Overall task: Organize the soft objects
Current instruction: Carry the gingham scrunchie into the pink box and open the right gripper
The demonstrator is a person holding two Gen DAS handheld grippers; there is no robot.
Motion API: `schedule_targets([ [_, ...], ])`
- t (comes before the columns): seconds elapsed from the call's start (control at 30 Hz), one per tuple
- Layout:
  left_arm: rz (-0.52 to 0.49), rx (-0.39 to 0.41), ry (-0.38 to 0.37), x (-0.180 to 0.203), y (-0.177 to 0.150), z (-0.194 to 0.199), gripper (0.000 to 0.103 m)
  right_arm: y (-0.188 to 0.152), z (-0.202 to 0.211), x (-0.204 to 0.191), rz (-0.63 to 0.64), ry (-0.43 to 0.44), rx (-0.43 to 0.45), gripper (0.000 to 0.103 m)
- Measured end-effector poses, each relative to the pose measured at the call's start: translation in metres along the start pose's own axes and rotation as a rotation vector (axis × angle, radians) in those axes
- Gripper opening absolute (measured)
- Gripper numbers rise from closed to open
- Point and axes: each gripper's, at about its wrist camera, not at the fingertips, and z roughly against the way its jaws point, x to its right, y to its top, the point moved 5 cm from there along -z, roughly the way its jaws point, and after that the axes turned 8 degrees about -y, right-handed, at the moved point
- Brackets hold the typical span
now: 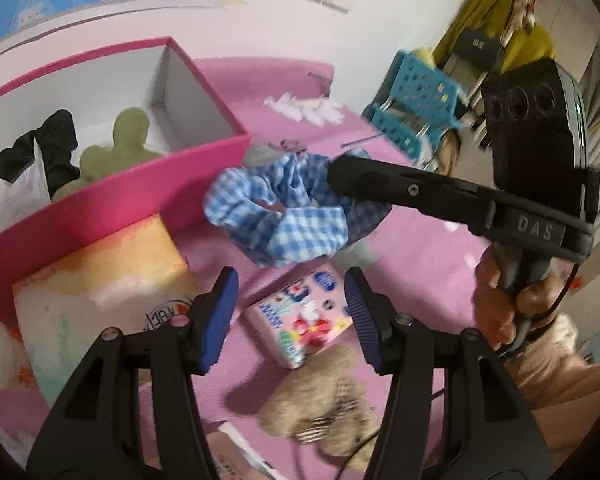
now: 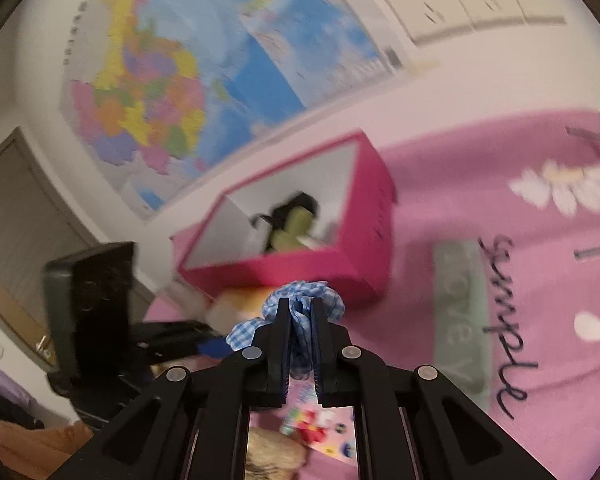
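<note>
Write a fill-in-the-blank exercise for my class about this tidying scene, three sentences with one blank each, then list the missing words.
1. The right gripper is shut on a blue and white checked ____.
2. The green soft toy lies inside the ____ box.
3. The jaws of the left gripper are ____ with nothing between them.

Missing words: scrunchie; pink; open
</note>
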Motion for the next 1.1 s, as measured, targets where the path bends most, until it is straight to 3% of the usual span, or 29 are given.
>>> schedule_targets([
  [0.33,-0.001,0.13,0.116,-0.014,0.046,0.04,0.044,0.045,-0.011,-0.031,0.075,0.017,0.062,0.008],
  [0.53,-0.007,0.169,0.226,-0.032,0.079,0.046,0.043,0.076,-0.032,-0.031,0.072,-0.006,0.084,0.008],
  [0.9,0.089,0.126,0.339,-0.078,0.113,0.024,0.043,0.104,-0.089,-0.015,0.056,-0.096,0.048,0.008],
  [1.1,0.164,0.086,0.386,-0.099,0.116,0.011,0.044,0.107,-0.117,-0.001,0.026,-0.148,0.006,0.016],
])
